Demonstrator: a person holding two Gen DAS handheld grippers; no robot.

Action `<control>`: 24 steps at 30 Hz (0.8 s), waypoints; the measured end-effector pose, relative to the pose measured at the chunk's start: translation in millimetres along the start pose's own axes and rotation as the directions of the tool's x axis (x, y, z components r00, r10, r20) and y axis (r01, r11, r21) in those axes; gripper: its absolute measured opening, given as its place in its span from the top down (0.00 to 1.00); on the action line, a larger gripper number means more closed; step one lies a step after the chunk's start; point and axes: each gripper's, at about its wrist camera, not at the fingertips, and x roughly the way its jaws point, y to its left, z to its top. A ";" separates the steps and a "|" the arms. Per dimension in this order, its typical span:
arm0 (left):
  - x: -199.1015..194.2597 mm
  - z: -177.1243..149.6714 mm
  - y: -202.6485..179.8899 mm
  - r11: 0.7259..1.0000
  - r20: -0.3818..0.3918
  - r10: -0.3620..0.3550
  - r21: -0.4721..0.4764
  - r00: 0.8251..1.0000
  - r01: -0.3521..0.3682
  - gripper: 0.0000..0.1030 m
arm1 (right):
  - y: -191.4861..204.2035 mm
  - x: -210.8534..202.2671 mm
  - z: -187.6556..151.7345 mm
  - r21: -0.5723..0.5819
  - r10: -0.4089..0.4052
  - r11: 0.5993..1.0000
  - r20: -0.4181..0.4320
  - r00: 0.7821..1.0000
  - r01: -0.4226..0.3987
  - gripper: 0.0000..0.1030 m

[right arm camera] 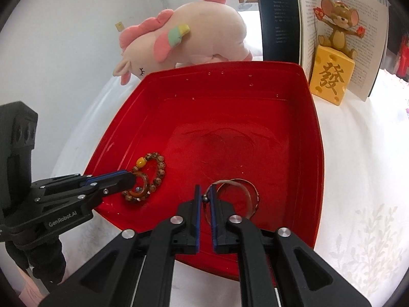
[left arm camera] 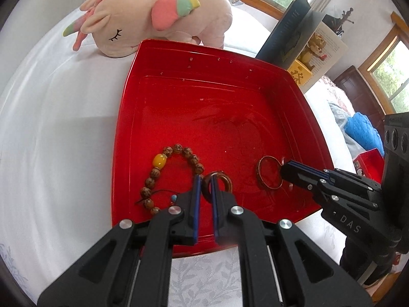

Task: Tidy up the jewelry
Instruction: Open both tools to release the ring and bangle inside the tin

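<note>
1. Setting: a red tray [left arm camera: 179, 81] lies on a white cloth-covered surface; a plush unicorn [left arm camera: 158, 15] sits past its far rim at the upper left of the left wrist view.
2. Left tongs [left arm camera: 206, 186]: narrow, closed on a brown ring [left arm camera: 225, 179] held on edge at the lower centre of the frame, the band standing between the blue pads. It appears to sit at or just above the tray floor; contact cannot be confirmed.
3. Right tongs [right arm camera: 204, 198]: narrow, with the rim of a thin metal bangle [right arm camera: 242, 186] and a small bead on it between the pads; whether they press on it cannot be told. The hoop extends away to the right of the tips.
4. A beaded bracelet [left arm camera: 176, 171] lies flat in the tray, just left of the left tongs, its long axis running toward the far rim.
5. Governing relation: each piece is already at its own tongs' tips, ring left, bangle right, well apart. Judgement: the next move is setting both down.
</note>
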 end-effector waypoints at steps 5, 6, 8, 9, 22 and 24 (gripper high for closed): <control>-3.2 -0.2 -2.3 1.000 0.002 0.008 0.010 1.000 -0.008 0.90 | -1.3 -4.3 -0.4 0.006 0.002 1.000 0.011 1.000 -0.002 0.89; -4.0 -0.4 -2.7 1.000 0.002 0.011 0.010 1.000 -0.011 0.89 | -0.9 -5.7 -1.0 0.006 0.003 1.000 0.013 1.000 -0.003 0.89; -6.0 -1.3 -3.1 1.000 0.008 0.023 0.015 1.000 -0.023 0.87 | -0.5 -7.6 -1.8 0.005 0.000 1.000 0.015 1.000 0.000 0.89; -7.4 -1.7 -3.5 0.999 0.012 0.033 0.017 0.999 -0.033 0.87 | -0.4 -8.4 -2.3 0.006 0.001 1.000 0.016 1.000 -0.001 0.89; -29.9 -14.6 -8.7 0.989 0.065 0.142 0.028 0.988 -0.144 0.69 | 6.1 -33.4 -12.7 0.014 -0.007 1.000 0.049 0.999 0.006 0.89; -35.9 -18.3 -10.1 0.987 0.078 0.153 0.032 0.985 -0.156 0.66 | 9.1 -39.2 -16.5 0.011 -0.011 1.000 0.053 0.999 0.011 0.87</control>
